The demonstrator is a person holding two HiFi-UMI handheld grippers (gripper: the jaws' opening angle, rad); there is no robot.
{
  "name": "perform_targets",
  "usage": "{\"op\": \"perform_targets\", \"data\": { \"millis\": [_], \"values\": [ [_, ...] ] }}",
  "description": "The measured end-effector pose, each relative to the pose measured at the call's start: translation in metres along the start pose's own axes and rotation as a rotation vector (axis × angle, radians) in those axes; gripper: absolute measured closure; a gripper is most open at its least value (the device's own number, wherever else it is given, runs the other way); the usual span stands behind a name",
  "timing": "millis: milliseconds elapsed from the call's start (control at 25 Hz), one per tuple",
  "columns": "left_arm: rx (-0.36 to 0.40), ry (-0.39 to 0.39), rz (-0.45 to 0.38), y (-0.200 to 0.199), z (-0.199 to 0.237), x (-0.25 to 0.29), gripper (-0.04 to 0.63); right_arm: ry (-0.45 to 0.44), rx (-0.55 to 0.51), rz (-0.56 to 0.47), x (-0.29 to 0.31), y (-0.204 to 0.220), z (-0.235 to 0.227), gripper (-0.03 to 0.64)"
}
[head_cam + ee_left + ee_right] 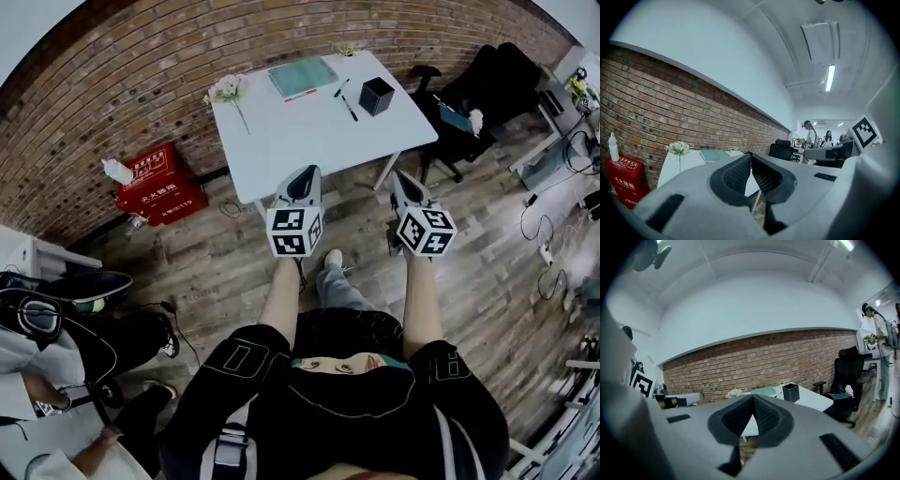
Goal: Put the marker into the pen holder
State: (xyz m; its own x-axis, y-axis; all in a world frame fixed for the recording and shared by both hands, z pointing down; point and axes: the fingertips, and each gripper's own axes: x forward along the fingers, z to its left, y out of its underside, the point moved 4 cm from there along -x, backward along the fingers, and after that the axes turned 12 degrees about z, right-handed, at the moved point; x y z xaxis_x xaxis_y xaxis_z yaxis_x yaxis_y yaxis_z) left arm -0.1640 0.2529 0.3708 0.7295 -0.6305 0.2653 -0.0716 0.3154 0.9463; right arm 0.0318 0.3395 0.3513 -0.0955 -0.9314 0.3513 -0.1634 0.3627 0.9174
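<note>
Two grippers, both empty: left gripper (302,174) and right gripper (403,180), each with jaws pressed together on nothing, held side by side at the near edge of the table (309,150).

One marker (349,107), dark, lying flat on the table's far part, just beside the pen holder (376,96) and outside it. A second dark pen (340,87) lies close by.

One pen holder, black, upright at the table's far right corner.

Progress, as judged: nothing done. Reach, pick-up and drop into the holder all remain.

White table (309,136), black pen holder (376,96)
</note>
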Motion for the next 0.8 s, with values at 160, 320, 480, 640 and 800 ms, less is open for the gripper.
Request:
{"op": "perform_targets", "data": {
  "millis": [160,320,480,640,800],
  "values": [
    [-0.022,-0.008,0.018,-0.002,0.011,0.050,0.580,0.006,0.011,0.033,0.039,-0.004,-0.034,0.611],
    [-0.053,-0.058,0.048,0.001,0.026,0.089,0.588,0.008,0.046,0.036,0.066,-0.017,-0.062,0.611],
    [-0.042,-0.063,0.087,-0.004,0.035,0.126,0.588,-0.002,0.053,0.045,0.102,-0.029,-0.081,0.611],
    [-0.022,-0.063,0.155,0.001,0.043,0.163,0.588,0.000,0.084,0.081,0.140,-0.023,-0.105,0.611],
    [0.008,-0.061,0.213,-0.005,0.051,0.196,0.588,0.001,0.095,0.129,0.174,-0.023,-0.123,0.611]
  ]
}}
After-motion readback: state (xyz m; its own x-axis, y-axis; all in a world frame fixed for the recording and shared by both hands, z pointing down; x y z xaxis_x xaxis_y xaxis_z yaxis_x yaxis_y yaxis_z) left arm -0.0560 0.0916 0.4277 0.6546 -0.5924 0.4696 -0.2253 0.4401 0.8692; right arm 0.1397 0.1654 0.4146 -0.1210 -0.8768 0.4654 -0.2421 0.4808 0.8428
